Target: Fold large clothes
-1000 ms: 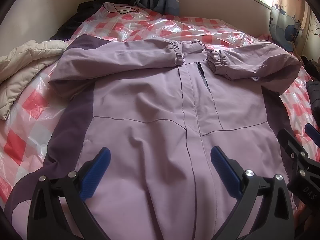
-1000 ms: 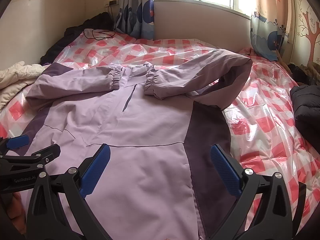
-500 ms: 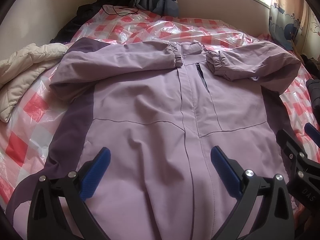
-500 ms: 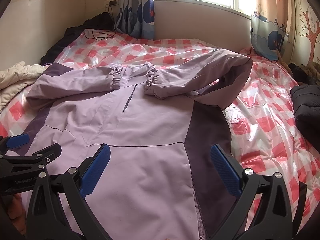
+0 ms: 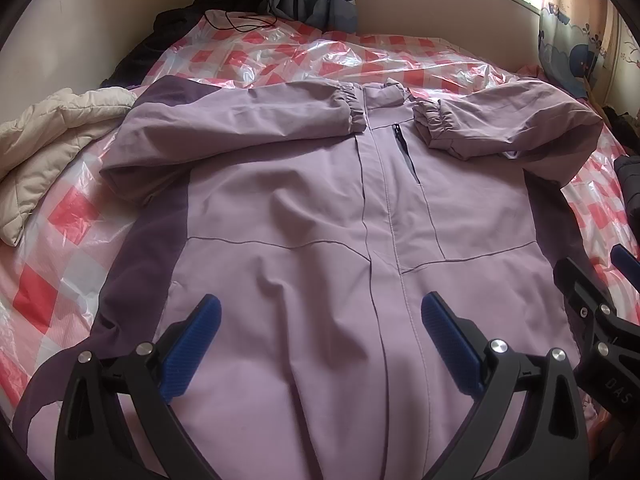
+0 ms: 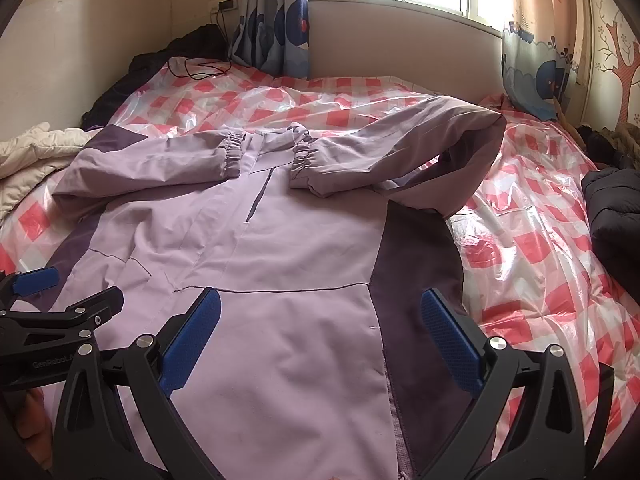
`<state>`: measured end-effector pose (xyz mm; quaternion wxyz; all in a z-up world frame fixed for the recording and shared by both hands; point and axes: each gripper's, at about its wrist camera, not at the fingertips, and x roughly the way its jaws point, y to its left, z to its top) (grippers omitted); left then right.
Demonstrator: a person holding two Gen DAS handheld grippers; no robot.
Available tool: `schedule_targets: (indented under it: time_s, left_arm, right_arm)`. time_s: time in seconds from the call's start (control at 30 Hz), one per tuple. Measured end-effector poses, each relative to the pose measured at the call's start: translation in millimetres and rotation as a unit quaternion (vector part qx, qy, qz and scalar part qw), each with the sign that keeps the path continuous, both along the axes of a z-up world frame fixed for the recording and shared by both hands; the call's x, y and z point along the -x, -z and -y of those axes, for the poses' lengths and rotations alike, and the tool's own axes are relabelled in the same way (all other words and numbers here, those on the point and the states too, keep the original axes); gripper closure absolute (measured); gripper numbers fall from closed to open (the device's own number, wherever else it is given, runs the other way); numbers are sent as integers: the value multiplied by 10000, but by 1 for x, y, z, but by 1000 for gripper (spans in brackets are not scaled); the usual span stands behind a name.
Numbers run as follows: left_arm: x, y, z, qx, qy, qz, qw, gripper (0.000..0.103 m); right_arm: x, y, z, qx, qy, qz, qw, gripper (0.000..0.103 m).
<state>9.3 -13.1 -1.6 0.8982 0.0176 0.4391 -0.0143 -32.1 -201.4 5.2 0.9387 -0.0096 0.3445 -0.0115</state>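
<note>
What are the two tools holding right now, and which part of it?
Nothing. The left tool and right tool are both open above the purple jacket, gripping no part of it.

The left gripper has been drawn back slightly from the jacket's collar, so more bedspread beyond it is seen.

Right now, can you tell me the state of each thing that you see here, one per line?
jacket: spread flat, zipped, both sleeves folded across the chest
left gripper: open, holding nothing
right gripper: open, holding nothing
chest pocket zip: partly open
curtain: drawn aside
cream quilted coat: crumpled at the bed's edge
</note>
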Motion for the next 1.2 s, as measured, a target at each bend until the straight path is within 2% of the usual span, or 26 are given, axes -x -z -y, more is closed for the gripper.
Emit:
schedule_targets:
  time_s: [1.2]
  left_arm:
    - [0, 0, -2, -45, -9, 15, 10000, 7]
  right_arm:
    - [-2, 8, 3, -12, -36, -52, 10000, 6]
